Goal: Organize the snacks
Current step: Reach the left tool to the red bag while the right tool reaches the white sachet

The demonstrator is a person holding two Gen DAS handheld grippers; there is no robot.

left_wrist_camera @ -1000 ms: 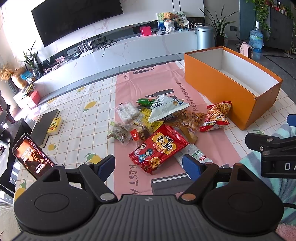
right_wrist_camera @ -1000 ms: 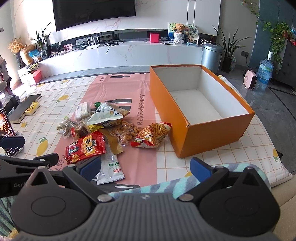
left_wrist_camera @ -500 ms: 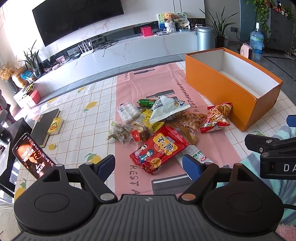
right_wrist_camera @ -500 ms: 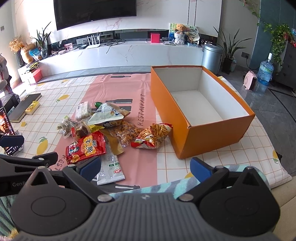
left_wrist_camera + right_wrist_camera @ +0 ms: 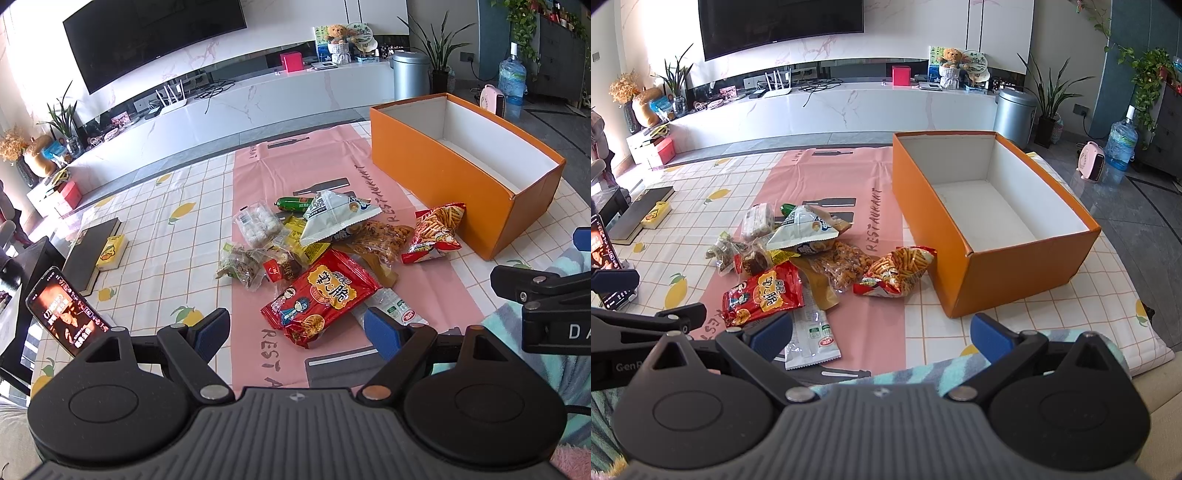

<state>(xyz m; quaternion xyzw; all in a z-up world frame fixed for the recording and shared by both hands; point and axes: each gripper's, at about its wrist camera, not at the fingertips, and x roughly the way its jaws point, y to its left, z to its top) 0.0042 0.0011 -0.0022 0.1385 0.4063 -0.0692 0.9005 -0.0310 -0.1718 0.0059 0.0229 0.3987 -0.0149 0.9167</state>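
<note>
Nothing has gone into the box yet, judging by how things lie; the whole sorting job looks to be ahead.

At the far left of the counter (image 5: 155, 236), which is covered in a white checked cloth with lemon prints, a black smartphone (image 5: 61, 308) stands propped with its screen lit, and beside it a flat dark book (image 5: 90, 254) carries a small yellow carton (image 5: 112, 252). These sit well apart from the snacks.

The left gripper (image 5: 297, 330) hovers low over the near edge with its blue-padded jaws spread wide and nothing between them. Just beyond it lies a large red foil snack bag with cartoon figures (image 5: 319, 297), the nearest item of the heap. Behind that bag are a clear packet of white round sweets (image 5: 258, 223), a green sausage-shaped stick (image 5: 291, 203), a white-and-grey crisp bag (image 5: 334, 214) lying on top of the others, and a clear packet of brown fried snacks (image 5: 384, 236). A flat white sachet (image 5: 812, 338) pokes out from under the red bag at the near side.

Further right, a red-and-orange bag of stick crisps (image 5: 897, 271) lies just beside the rectangular orange cardboard box with a white interior (image 5: 964, 236), which is open on top and shows only its bare floor.

The right gripper (image 5: 881, 334) is likewise wide open and empty, held near the counter's front edge between the heap and the box. Every snack remains to be moved.
</note>
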